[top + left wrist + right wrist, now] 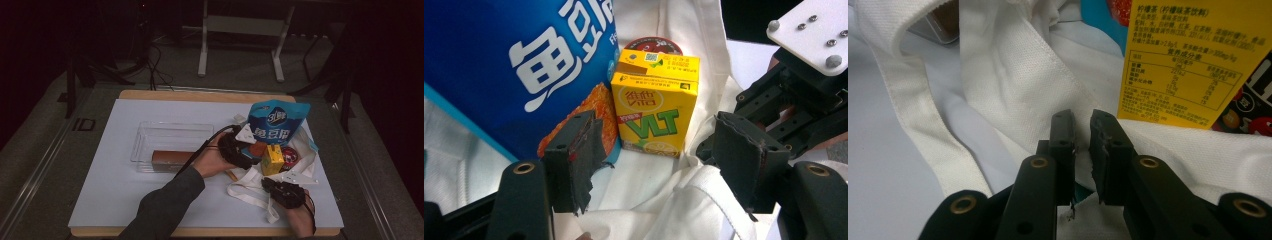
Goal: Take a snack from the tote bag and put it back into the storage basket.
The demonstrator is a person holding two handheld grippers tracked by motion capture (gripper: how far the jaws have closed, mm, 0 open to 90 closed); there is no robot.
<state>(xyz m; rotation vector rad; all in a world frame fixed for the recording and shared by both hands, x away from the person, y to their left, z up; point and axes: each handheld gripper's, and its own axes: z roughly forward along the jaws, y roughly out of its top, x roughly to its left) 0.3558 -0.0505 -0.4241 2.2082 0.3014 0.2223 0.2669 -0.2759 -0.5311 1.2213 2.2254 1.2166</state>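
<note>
A yellow lemon-tea carton (pixel 272 160) (pixel 654 110) (pixel 1188 60) stands upright on a white tote bag (pixel 250 187) (pixel 664 200) (pixel 1013 85). A tall blue snack bag (pixel 275 122) (pixel 514 65) and an orange packet (pixel 599 110) are beside it. My left gripper (pixel 250 150) (pixel 654 122) is open, its jaws wide on either side of the carton and short of touching it. My right gripper (pixel 266 183) (pixel 1082 117) (pixel 794 100) lies low at the bag's near edge, jaws nearly together and pinching the white cloth.
A clear plastic bin (pixel 150 132) stands left of the pile, with a long brown box (pixel 170 159) at its front. A red-and-black candy pack (pixel 290 156) (pixel 1248 110) lies behind the carton. The bag's straps (pixel 260 202) trail toward the table's front edge.
</note>
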